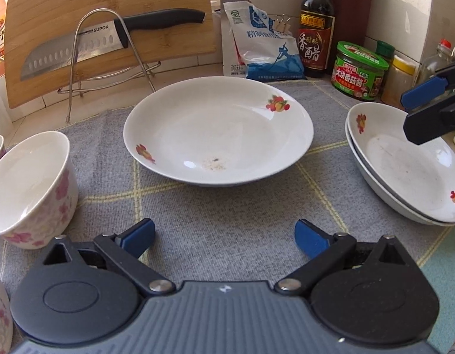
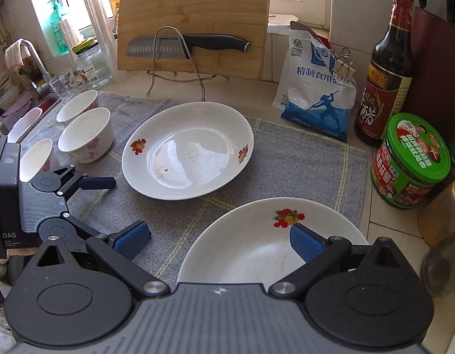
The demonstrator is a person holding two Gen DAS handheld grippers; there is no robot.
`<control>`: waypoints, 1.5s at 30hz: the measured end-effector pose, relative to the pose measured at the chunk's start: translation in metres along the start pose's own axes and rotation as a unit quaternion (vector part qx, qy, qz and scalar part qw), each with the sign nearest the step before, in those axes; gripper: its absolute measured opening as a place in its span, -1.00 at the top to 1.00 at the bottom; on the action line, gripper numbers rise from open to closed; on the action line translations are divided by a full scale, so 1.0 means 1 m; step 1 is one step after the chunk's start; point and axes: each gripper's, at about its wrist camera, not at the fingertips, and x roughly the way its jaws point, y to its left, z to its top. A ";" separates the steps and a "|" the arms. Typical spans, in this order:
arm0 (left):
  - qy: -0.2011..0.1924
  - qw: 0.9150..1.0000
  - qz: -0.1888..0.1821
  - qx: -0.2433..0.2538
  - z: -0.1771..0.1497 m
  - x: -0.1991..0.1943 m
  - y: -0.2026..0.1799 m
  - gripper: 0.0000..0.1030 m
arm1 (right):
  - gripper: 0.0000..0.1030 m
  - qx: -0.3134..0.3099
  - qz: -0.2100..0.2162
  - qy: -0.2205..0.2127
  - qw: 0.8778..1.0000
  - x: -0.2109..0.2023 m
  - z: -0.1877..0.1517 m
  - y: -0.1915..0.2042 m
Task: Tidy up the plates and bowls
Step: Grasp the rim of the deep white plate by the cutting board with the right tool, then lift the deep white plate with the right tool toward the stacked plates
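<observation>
A white plate with fruit prints [image 1: 218, 135] [image 2: 187, 150] lies alone in the middle of the grey cloth [image 1: 227, 221]. Two like plates are stacked at the right [image 1: 404, 171] [image 2: 257, 244]. White bowls with pink flowers stand at the left [image 1: 30, 188] [image 2: 86, 135], three in the right wrist view. My left gripper [image 1: 224, 239] is open and empty, low over the cloth in front of the single plate; it also shows in the right wrist view [image 2: 109, 203]. My right gripper [image 2: 217, 243] is open and empty over the stack's left rim.
A bamboo cutting board [image 1: 109, 29] with a knife [image 1: 109, 41] in a wire rack stands behind the cloth. A salt bag [image 1: 263, 47], vinegar bottle [image 1: 316, 26] and green-lidded jar [image 1: 360, 70] crowd the back right. A sink and glass jars [image 2: 92, 62] are far left.
</observation>
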 end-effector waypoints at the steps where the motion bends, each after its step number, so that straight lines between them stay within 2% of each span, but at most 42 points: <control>1: -0.002 1.000 -0.001 -0.001 0.002 0.003 0.001 -0.99 | -1.00 -0.003 0.001 0.001 1.000 0.003 0.003 -0.001; 9: -0.010 1.000 -0.002 0.001 0.019 0.021 0.005 -1.00 | -1.00 -0.026 0.022 0.021 0.999 0.033 0.034 -0.012; 16: -0.019 1.000 -0.004 0.001 0.021 0.025 0.006 -1.00 | -1.00 -0.056 0.068 0.037 0.995 0.069 0.069 -0.013; 20: -0.030 1.000 -0.003 0.000 0.021 0.027 0.006 -1.00 | -1.00 -0.073 0.077 0.051 0.993 0.094 0.085 -0.013; 30: -0.044 0.999 0.005 -0.010 0.019 0.027 0.006 -1.00 | -1.00 -0.090 0.112 0.090 0.986 0.142 0.106 -0.020; 37: -0.047 0.999 0.008 -0.013 0.017 0.025 0.005 -1.00 | -1.00 -0.088 0.163 0.102 0.977 0.160 0.120 -0.023; 45: -0.041 0.999 0.009 -0.012 0.019 0.026 0.005 -1.00 | -1.00 -0.080 0.196 0.110 0.971 0.174 0.134 -0.025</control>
